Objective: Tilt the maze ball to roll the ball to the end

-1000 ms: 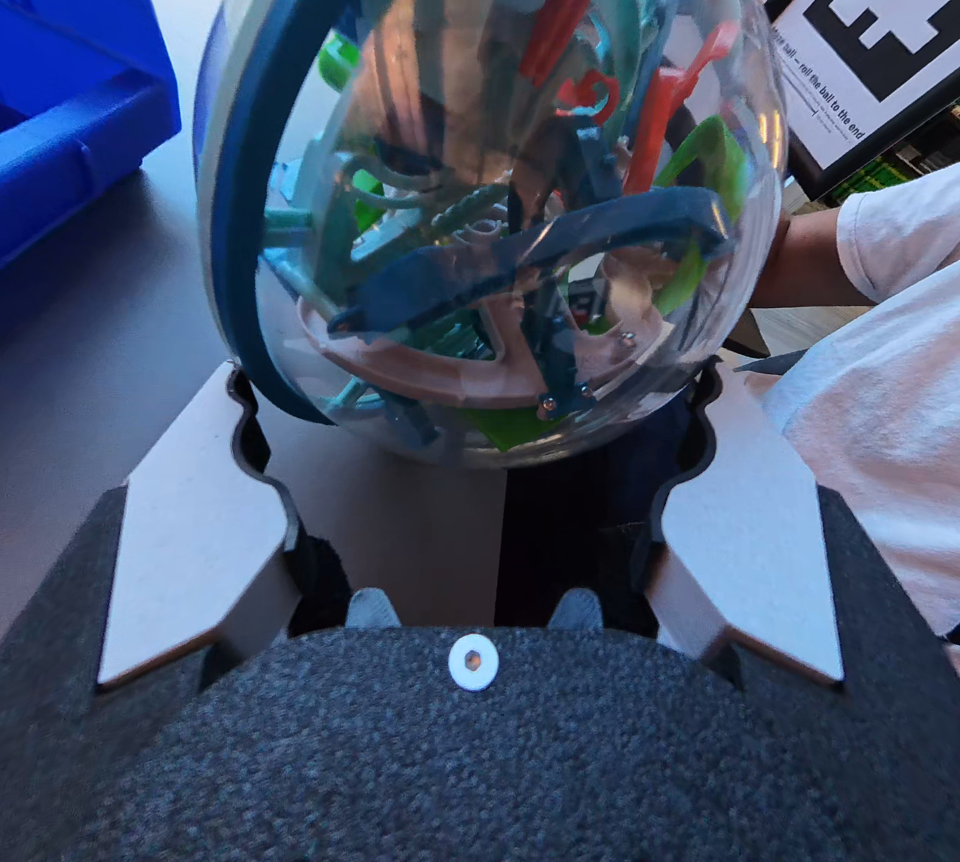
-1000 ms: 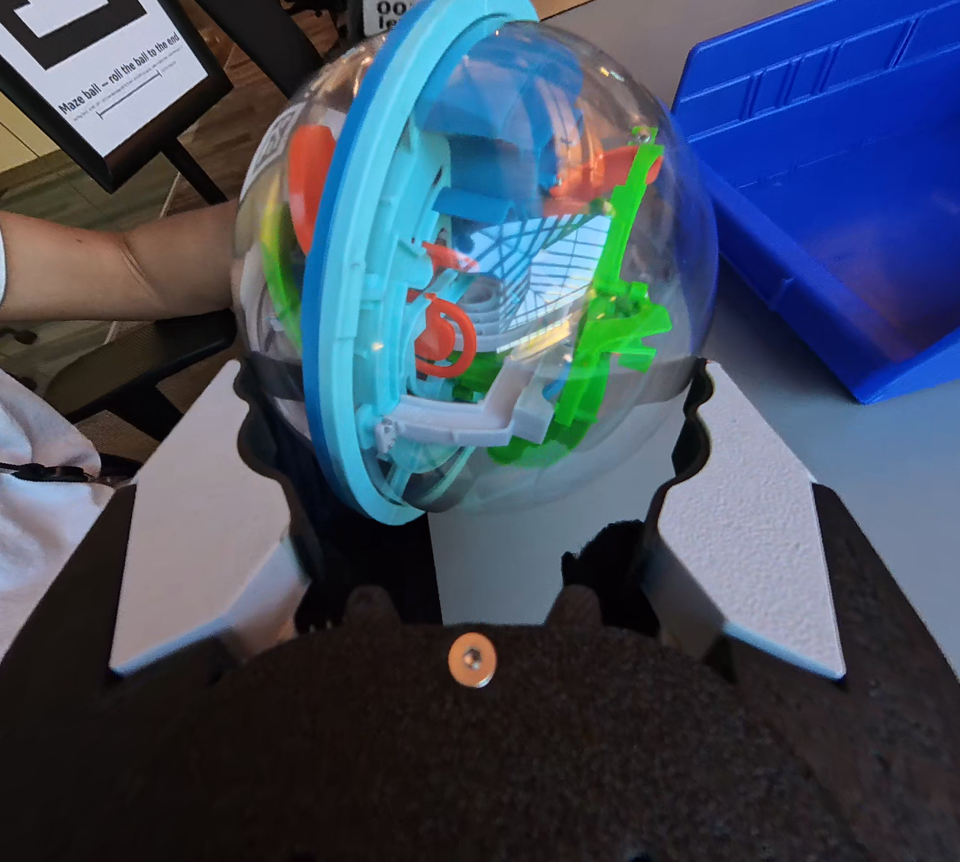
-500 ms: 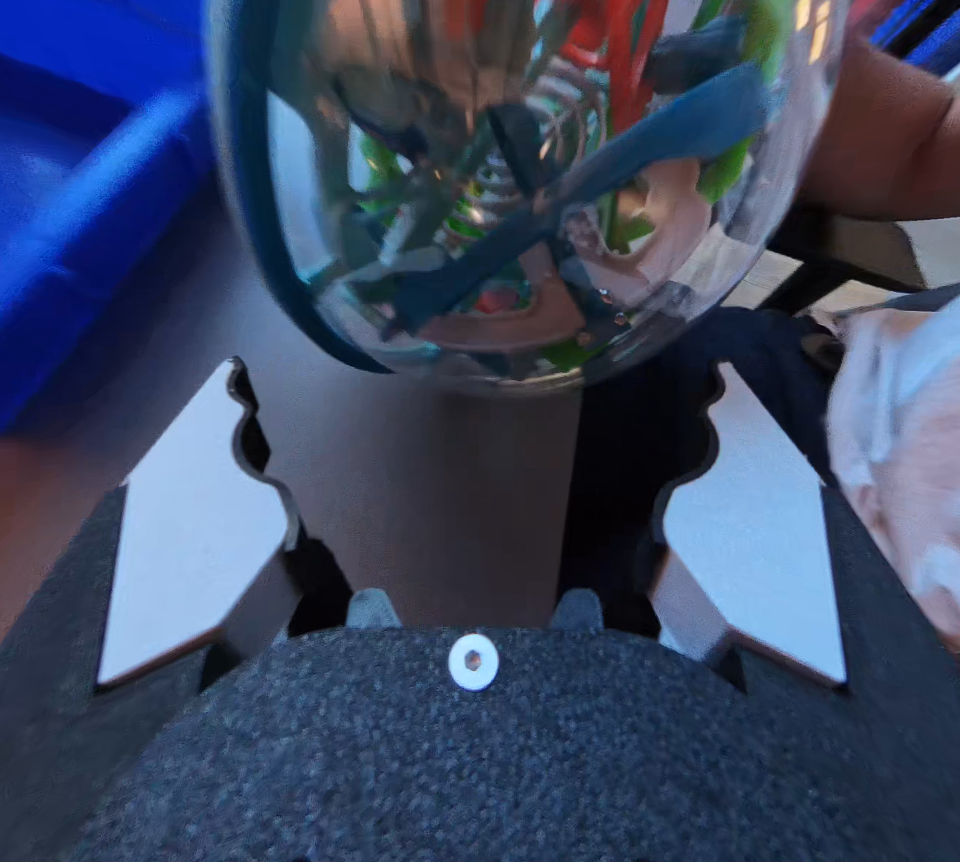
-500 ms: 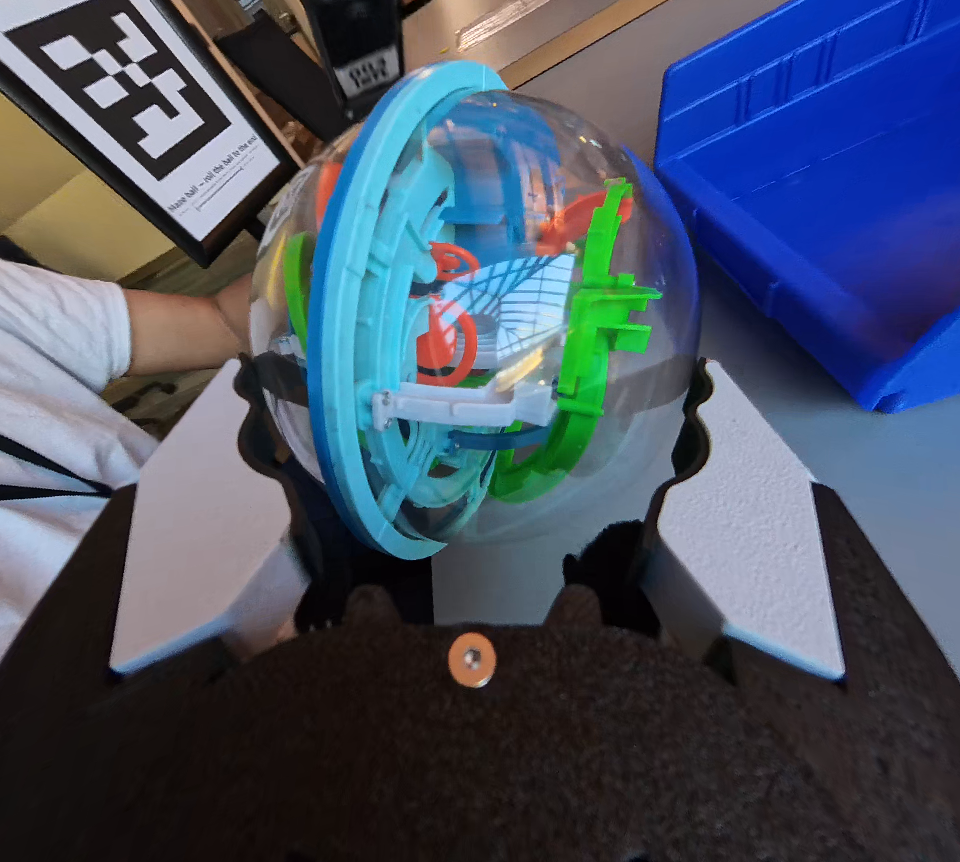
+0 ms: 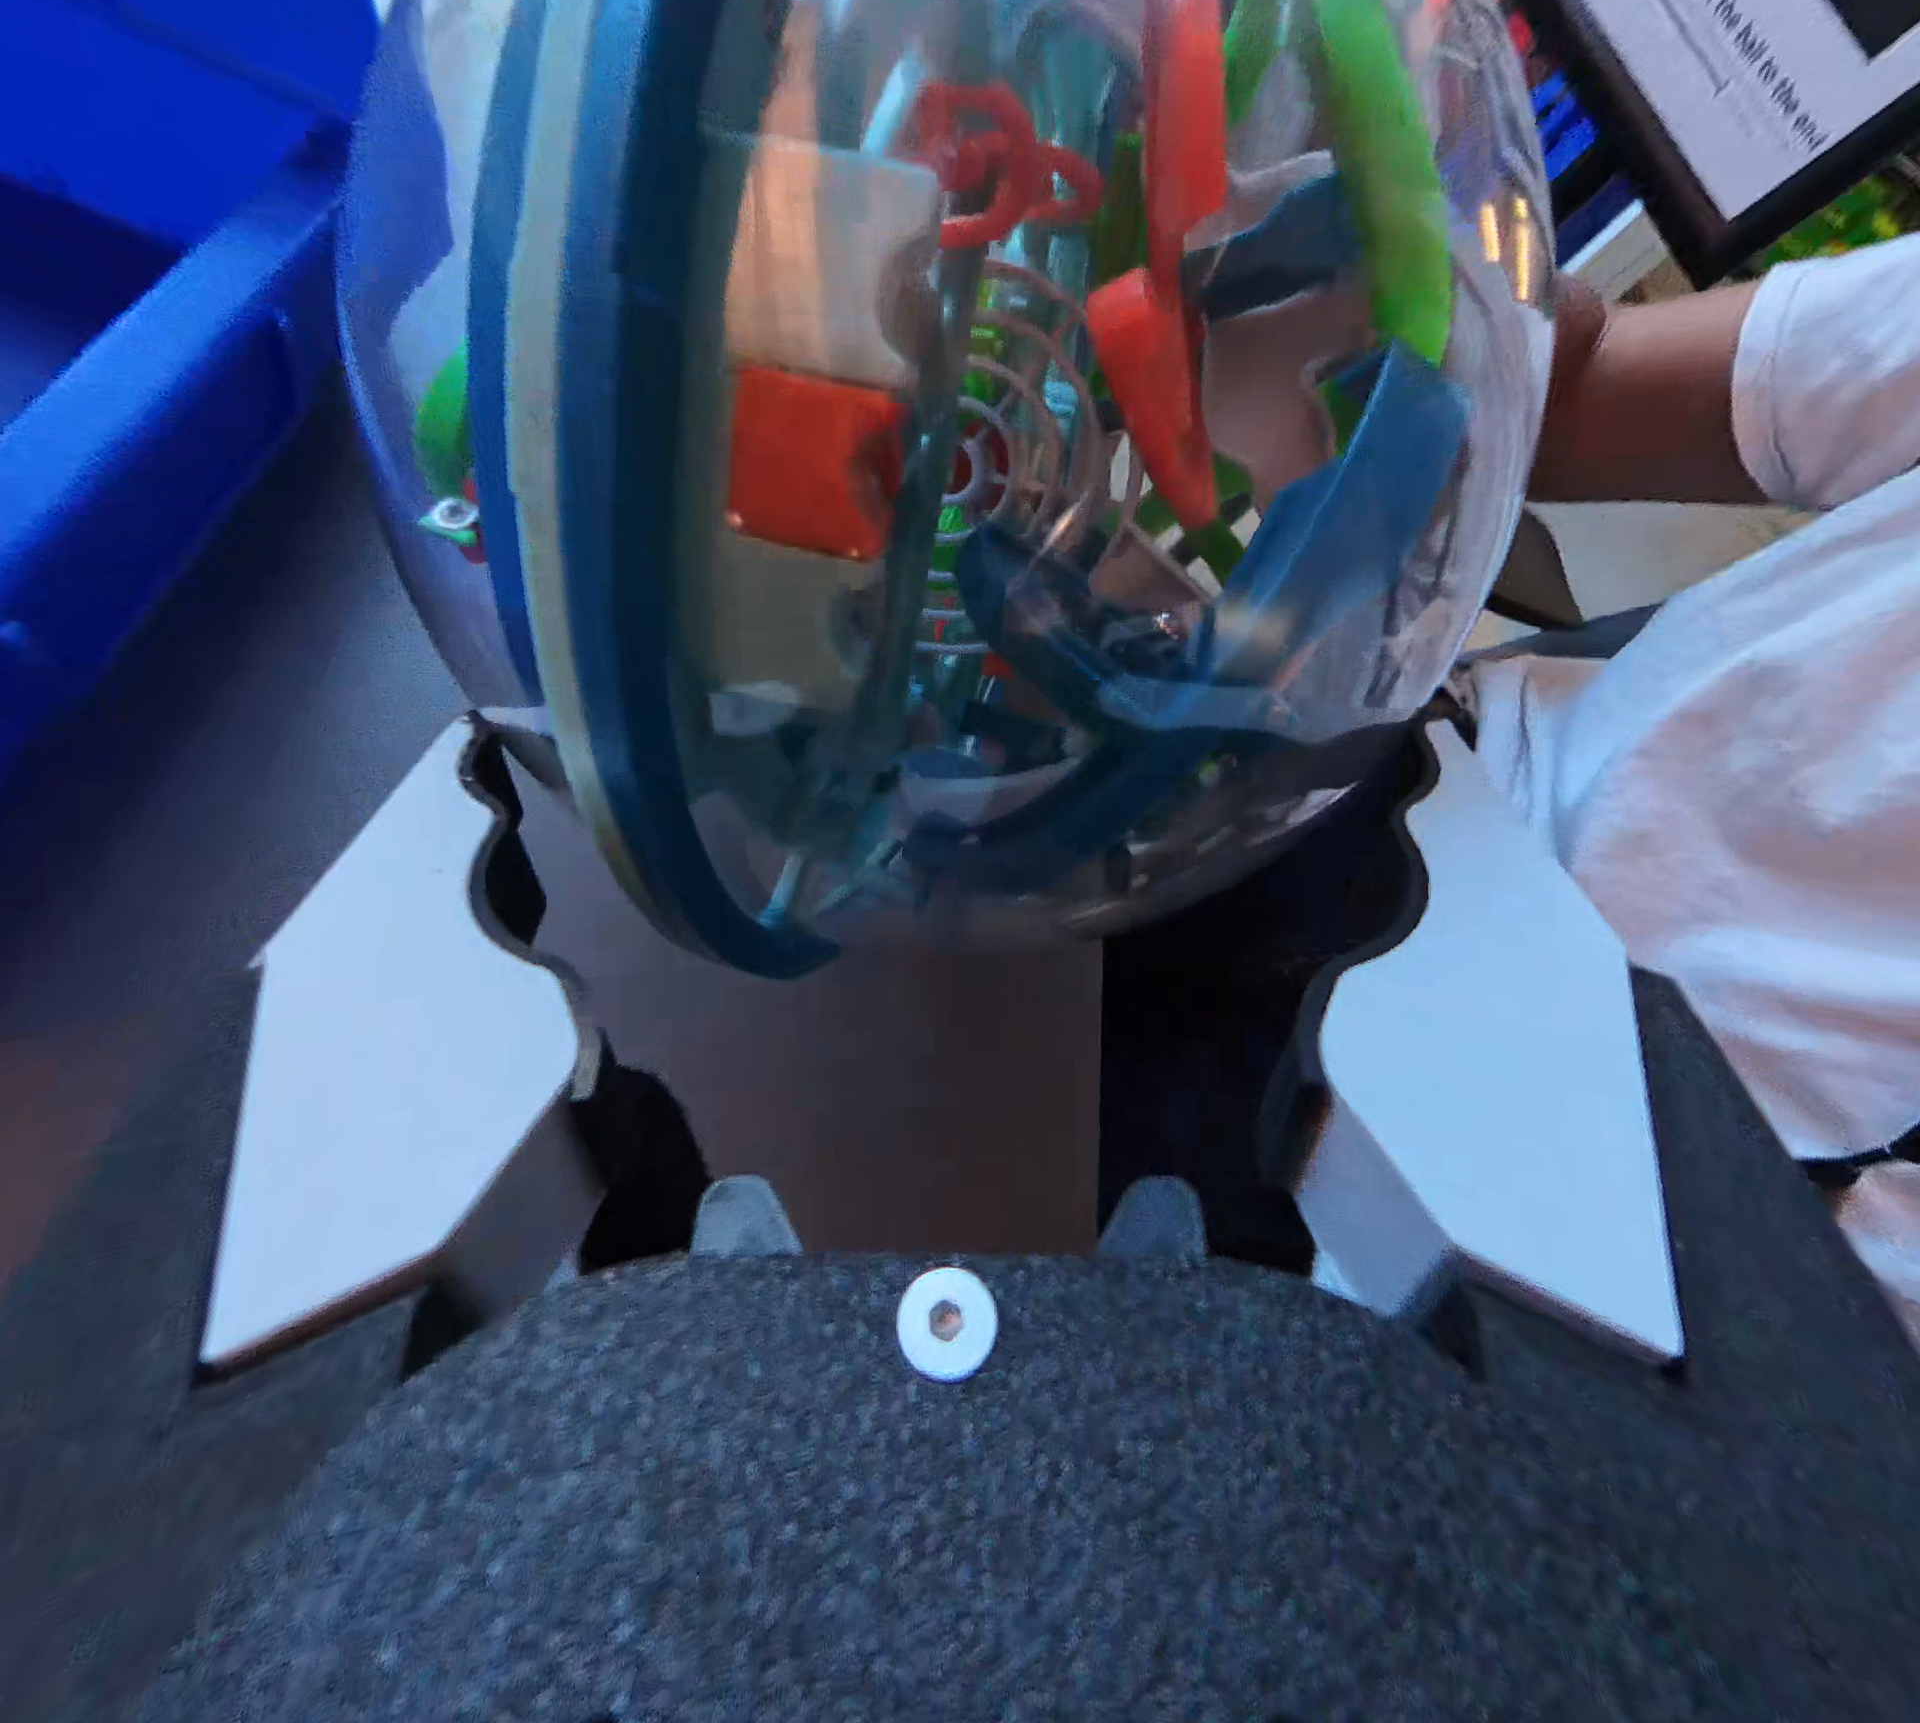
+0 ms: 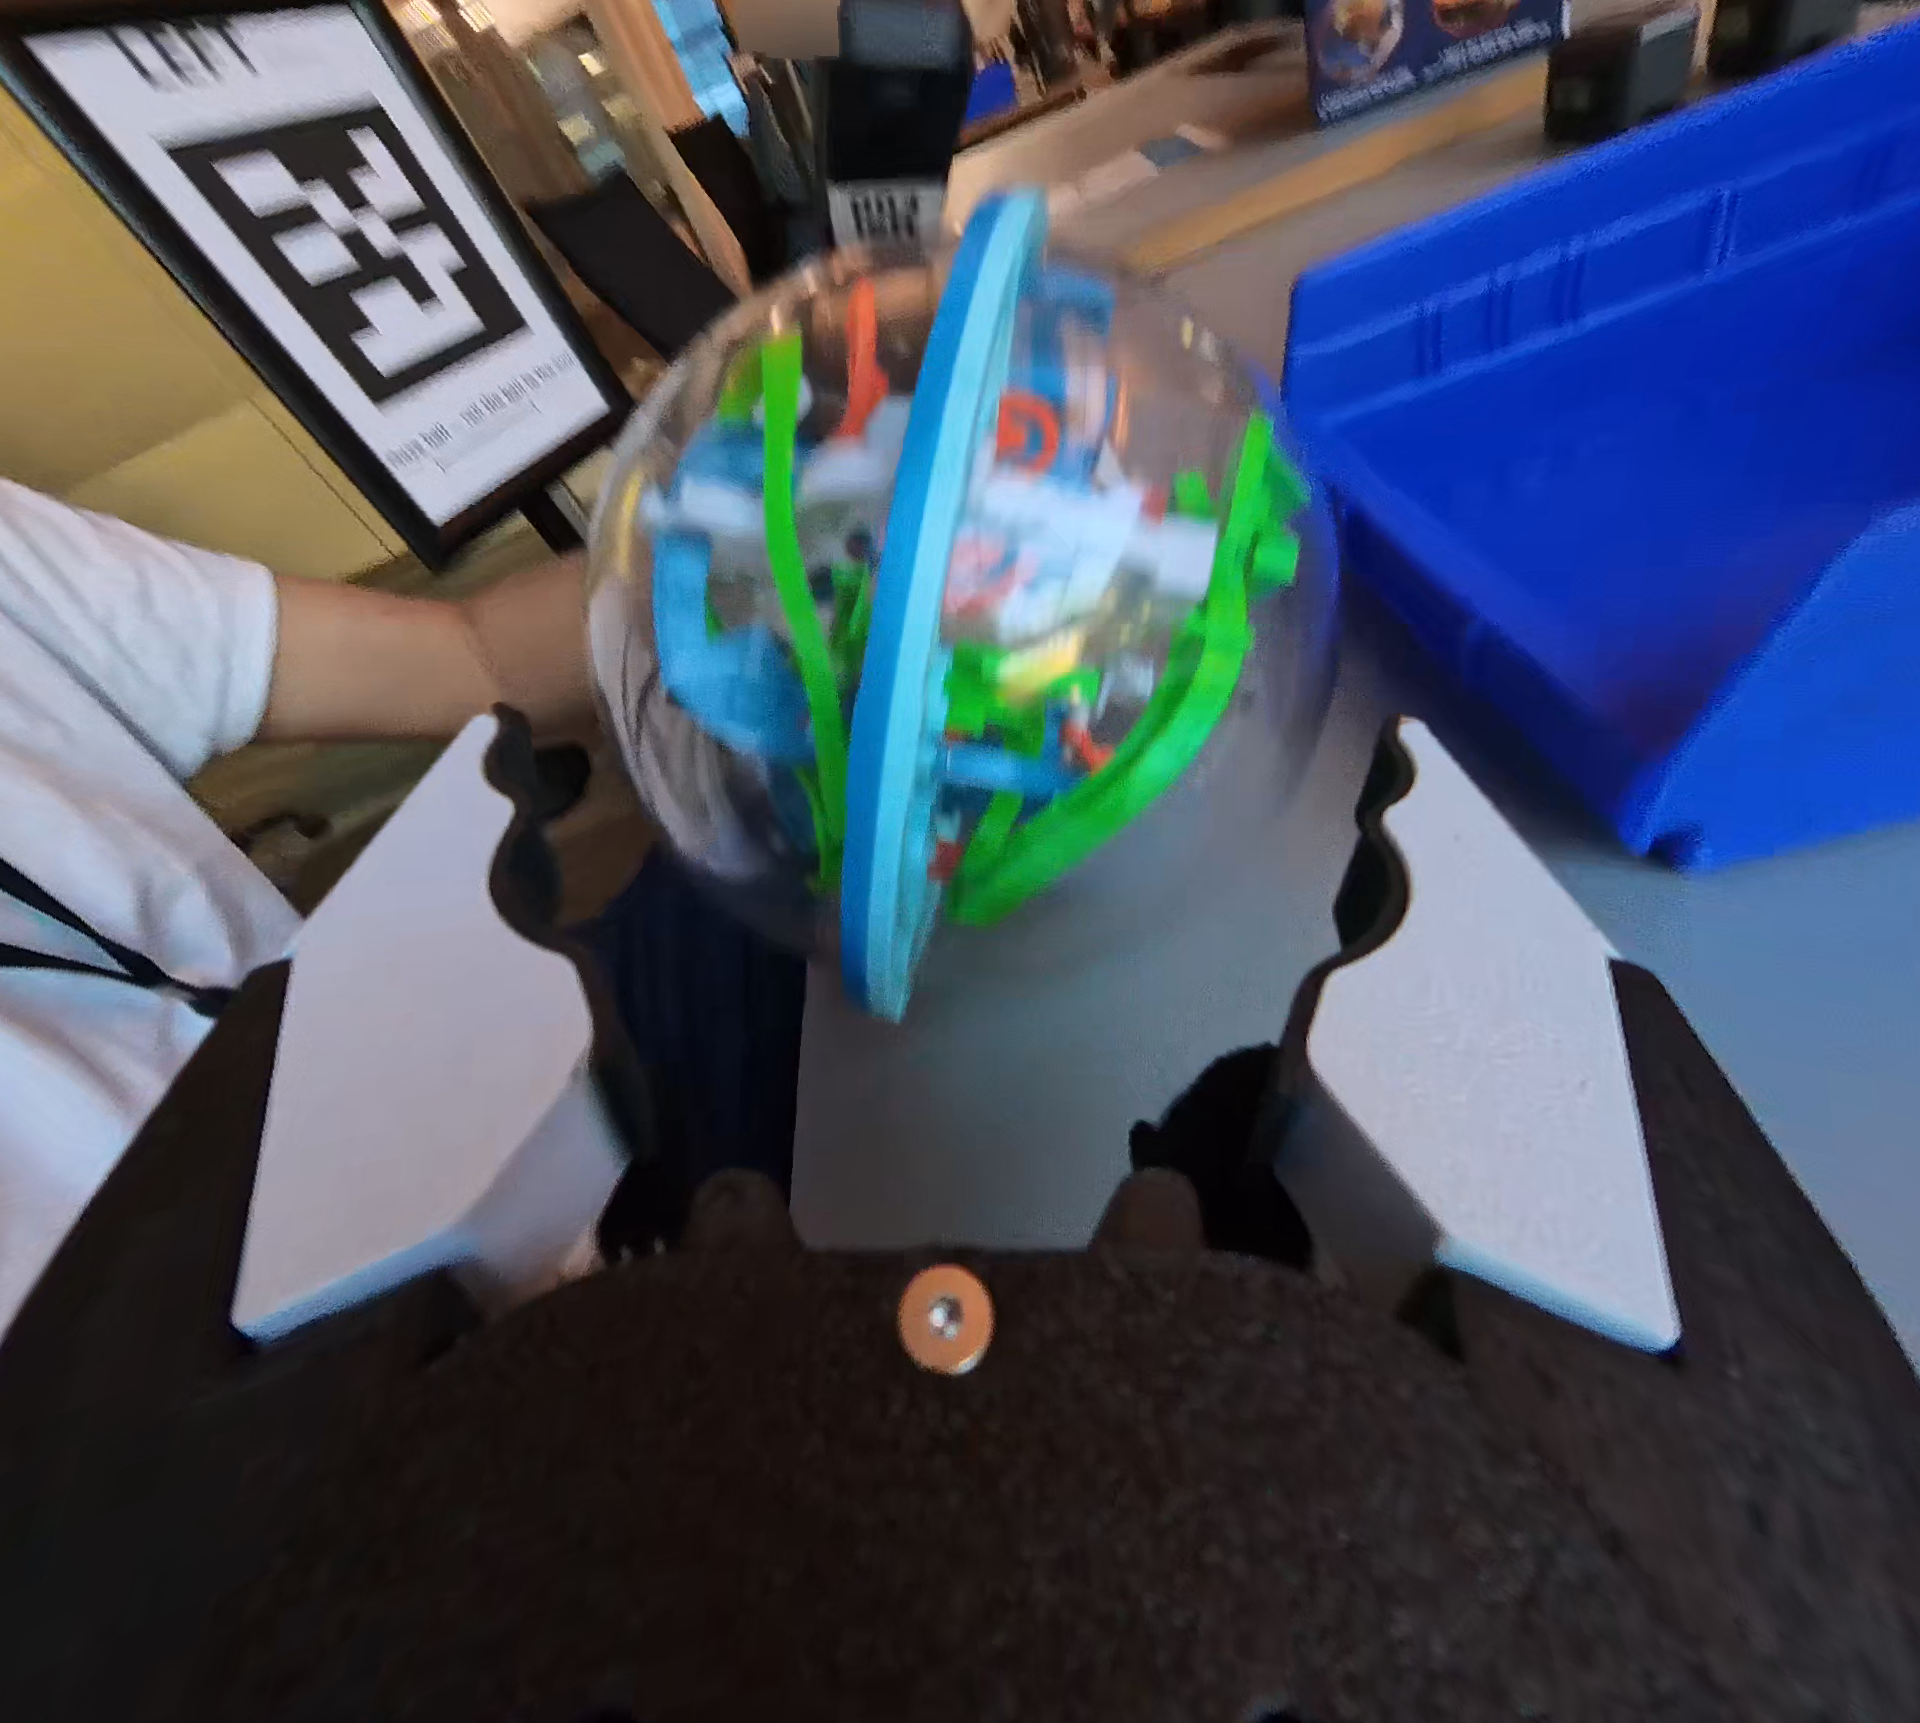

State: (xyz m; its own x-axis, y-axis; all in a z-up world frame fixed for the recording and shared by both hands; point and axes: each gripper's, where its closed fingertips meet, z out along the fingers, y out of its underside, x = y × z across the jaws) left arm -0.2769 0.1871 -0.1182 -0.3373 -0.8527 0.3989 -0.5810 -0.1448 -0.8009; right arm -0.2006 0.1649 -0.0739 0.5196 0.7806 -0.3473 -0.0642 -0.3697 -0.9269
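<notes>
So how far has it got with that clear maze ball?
Done: the maze ball is up off the table, cradled between the left gripper and right gripper. In hand: it is being tilted; the picture is blurred. Left: I can't spot the little ball inside, so the end isn't confirmed.

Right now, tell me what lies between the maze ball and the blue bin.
Only a strip of bare grey table shows between the maze ball and the blue bin, in the right wrist view.
</notes>
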